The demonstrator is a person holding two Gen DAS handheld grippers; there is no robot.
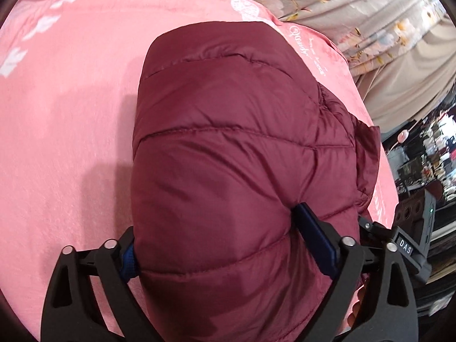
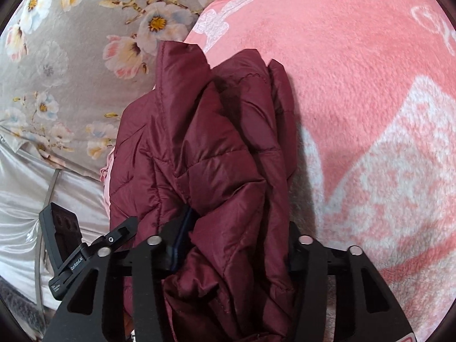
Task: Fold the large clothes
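Observation:
A maroon quilted puffer jacket (image 1: 233, 148) lies folded into a thick bundle on a pink fleece blanket (image 1: 71, 108). My left gripper (image 1: 219, 245) is shut on the near end of the bundle, its blue-padded fingers (image 1: 313, 233) pressed into the padding on both sides. In the right wrist view the jacket (image 2: 216, 154) shows crumpled layers and a raised collar edge. My right gripper (image 2: 228, 245) is shut on a bunch of the jacket's fabric, with one blue pad (image 2: 182, 236) visible on the left; the other finger is hidden by cloth.
The pink blanket (image 2: 356, 85) with white patterns covers the bed. A grey floral bedspread (image 2: 57, 71) and shiny grey fabric (image 2: 20, 199) lie beyond its edge. Cluttered shelves (image 1: 427, 154) stand at the right of the left wrist view.

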